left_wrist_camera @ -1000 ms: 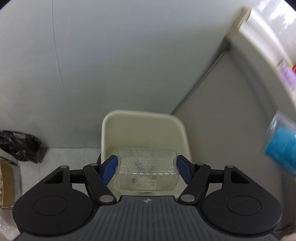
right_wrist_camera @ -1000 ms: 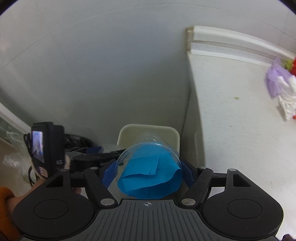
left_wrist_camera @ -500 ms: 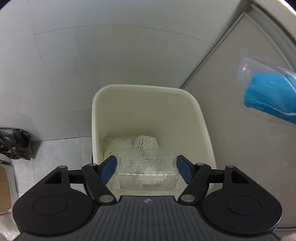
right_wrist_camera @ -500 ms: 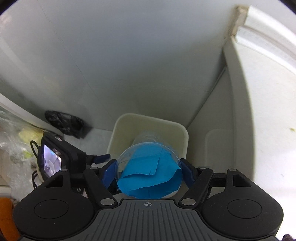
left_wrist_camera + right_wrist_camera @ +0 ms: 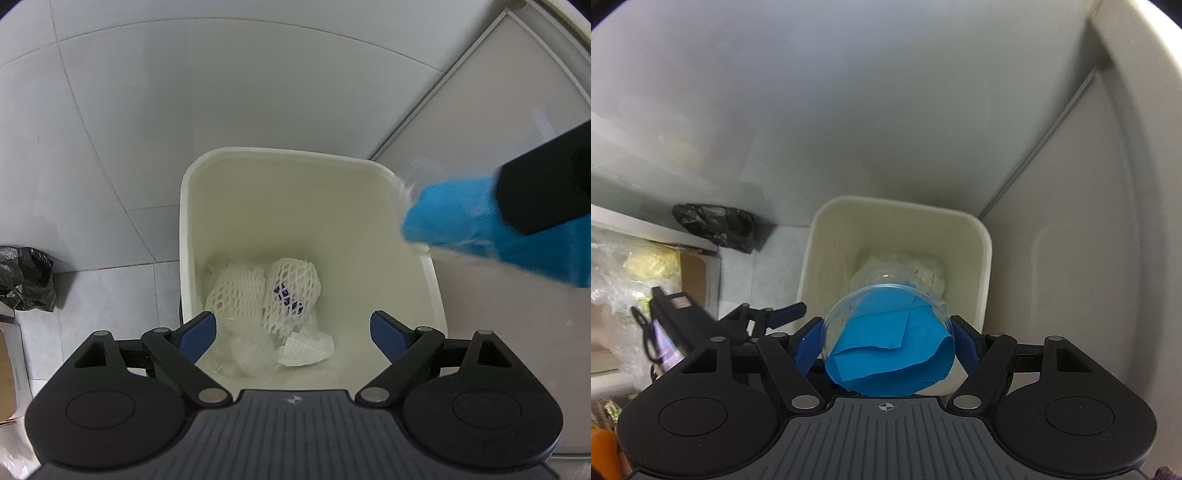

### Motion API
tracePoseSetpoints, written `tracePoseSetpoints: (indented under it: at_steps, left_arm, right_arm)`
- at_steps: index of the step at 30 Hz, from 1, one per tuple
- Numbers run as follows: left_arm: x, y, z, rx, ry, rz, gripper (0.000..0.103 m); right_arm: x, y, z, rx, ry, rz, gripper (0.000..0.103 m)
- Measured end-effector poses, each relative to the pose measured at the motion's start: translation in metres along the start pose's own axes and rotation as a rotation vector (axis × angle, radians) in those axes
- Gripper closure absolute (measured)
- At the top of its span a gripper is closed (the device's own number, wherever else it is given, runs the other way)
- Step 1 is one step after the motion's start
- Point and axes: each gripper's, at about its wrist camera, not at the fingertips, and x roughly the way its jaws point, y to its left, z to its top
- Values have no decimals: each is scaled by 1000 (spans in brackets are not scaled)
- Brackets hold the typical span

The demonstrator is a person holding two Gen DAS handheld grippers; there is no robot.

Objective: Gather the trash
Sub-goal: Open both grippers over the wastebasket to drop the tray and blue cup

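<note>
the left claw (image 5: 291, 328) gapes empty above the cream plastic bin (image 5: 258, 155). the right claw (image 5: 886, 341) grips a clear plastic cup stuffed with blue paper (image 5: 890, 343) short of the bin's rim; released now, it could glance off and land outside.

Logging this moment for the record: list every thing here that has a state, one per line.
left tool: open, empty, above the bin
right tool: shut on the clear cup
clear cup: held, blue paper inside
bin: unlidded, foam nets and clear plastic at bottom
black bag: crumpled on floor
</note>
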Motion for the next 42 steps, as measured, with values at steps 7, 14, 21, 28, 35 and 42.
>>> tracePoseSetpoints:
  at_steps: [7, 14, 21, 28, 35, 42]
  left_arm:
    - [-6, -2, -9, -6, 7, -2, 13]
    - [-9, 2, -16, -40, 17, -1, 13]
    - [-12, 2, -18, -38, 24, 0, 13]
    - [-13, 4, -16, -34, 22, 1, 12]
    - [-15, 2, -16, -24, 15, 5, 12]
    - [-22, 1, -15, -8, -6, 10, 11]
  right_arm:
    - [37, 1, 14, 23, 84, 17, 30]
    - [53, 2, 27, 39, 110, 50, 28]
    - [43, 4, 36, 89, 80, 95, 18]
    - [36, 8, 35, 47, 85, 69, 18]
    - [28, 6, 32, 45, 76, 68, 18]
    - [15, 10, 31, 20, 40, 74, 18]
